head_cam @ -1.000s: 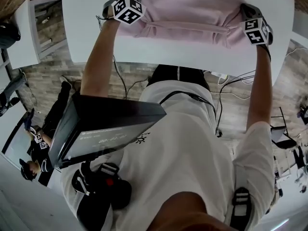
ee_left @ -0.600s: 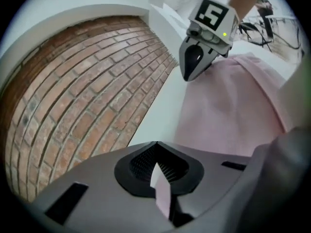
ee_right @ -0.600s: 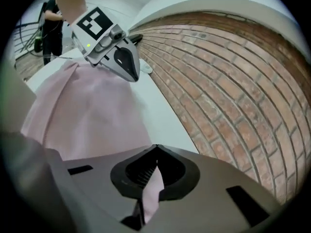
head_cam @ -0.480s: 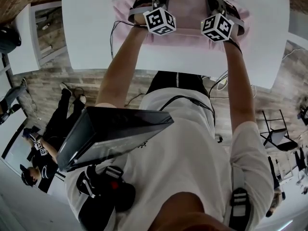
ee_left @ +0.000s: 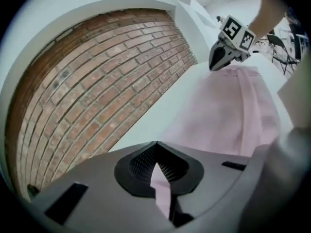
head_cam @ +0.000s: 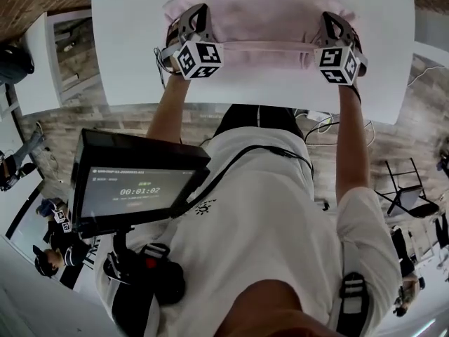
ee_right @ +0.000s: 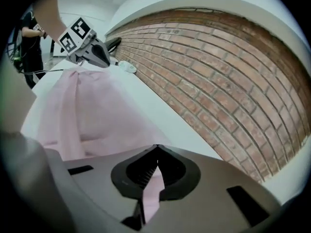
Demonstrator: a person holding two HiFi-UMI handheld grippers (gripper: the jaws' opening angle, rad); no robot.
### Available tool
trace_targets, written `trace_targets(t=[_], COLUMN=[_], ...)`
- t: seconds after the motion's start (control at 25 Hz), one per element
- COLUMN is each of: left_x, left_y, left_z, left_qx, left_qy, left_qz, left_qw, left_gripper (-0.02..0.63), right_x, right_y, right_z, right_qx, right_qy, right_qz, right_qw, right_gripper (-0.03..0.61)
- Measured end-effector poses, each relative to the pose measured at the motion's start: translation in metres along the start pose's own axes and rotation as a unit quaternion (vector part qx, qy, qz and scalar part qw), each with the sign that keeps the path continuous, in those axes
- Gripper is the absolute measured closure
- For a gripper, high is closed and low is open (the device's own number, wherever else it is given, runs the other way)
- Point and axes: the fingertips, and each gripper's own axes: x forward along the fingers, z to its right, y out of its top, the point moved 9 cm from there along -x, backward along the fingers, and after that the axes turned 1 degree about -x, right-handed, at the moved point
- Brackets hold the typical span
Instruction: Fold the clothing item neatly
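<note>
A pale pink garment [head_cam: 259, 20] lies folded in a wide band on the white table [head_cam: 126, 41]. My left gripper [head_cam: 191, 21] sits at its left end, shut on a pinch of pink fabric [ee_left: 160, 186] that shows between the pads. At the right end, my right gripper [head_cam: 335, 27] is closing tight on a strip of the same cloth [ee_right: 153, 188]. Each gripper view shows the garment [ee_left: 218, 115] [ee_right: 92, 115] stretching away to the other gripper [ee_left: 226, 52] [ee_right: 95, 52]. Both hold the near folded edge.
A brick wall [ee_left: 87, 81] runs behind the table's far edge. A small white object [ee_right: 127, 67] lies on the table beyond the garment. A chest-mounted screen [head_cam: 133, 188] hangs below the table's near edge. A second white table [head_cam: 31, 55] and people [head_cam: 49, 223] are at the left, and a chair [head_cam: 407, 188] at the right.
The grippers moved inward and farther over the garment, then spread apart to its two ends. The cloth now lies as a narrower folded band. The chest screen has tilted face-up.
</note>
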Motion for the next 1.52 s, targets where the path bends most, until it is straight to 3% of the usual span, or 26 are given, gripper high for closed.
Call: trace_targets(t=[0.2,0.4,0.6,0.76,0.84,1.0,1.12,1.36,1.52], left_x=[-0.032,-0.030,-0.043,-0.062,-0.069,-0.066,-0.068,-0.100,-0.137], left_y=[-0.067,-0.109,-0.116,-0.094,-0.088,-0.107,-0.121,-0.117,-0.092], left_z=[0.040,0.065,0.048,0.041,0.051,0.073,0.062,0.042,0.047], left_qx=[-0.028,0.026,0.034,-0.001,0.011,0.033,0.018,-0.029,-0.096], left_qy=[-0.011,-0.018,-0.024,-0.027,-0.042,-0.067,-0.066,-0.055,-0.049], left_qz=[-0.090,-0.132,-0.112,-0.053,-0.036,-0.058,-0.065,-0.043,0.003], left_qw=[0.9955,0.9908,0.9929,0.9982,0.9984,0.9955,0.9955,0.9971,0.9941], left_gripper=[0.614,0.614,0.614,0.614,0.614,0.614,0.614,0.614,0.614], right_x=[-0.038,-0.044,-0.057,-0.081,-0.086,-0.081,-0.083,-0.119,-0.158], right_y=[-0.076,-0.123,-0.111,-0.088,-0.084,-0.097,-0.086,-0.047,-0.038], right_z=[-0.028,-0.041,-0.032,-0.045,-0.063,-0.082,-0.075,-0.070,-0.085], right_qx=[0.047,0.057,0.058,0.074,0.069,0.077,0.071,0.064,0.110], right_qy=[0.001,0.001,-0.009,-0.025,-0.013,0.009,0.004,-0.022,-0.019], right_qz=[-0.075,-0.127,-0.130,-0.098,-0.099,-0.136,-0.136,-0.084,-0.042], right_qw=[0.996,0.990,0.990,0.992,0.993,0.988,0.988,0.994,0.993], right_gripper=[0.584,0.584,0.584,0.584,0.584,0.584,0.584,0.584,0.584])
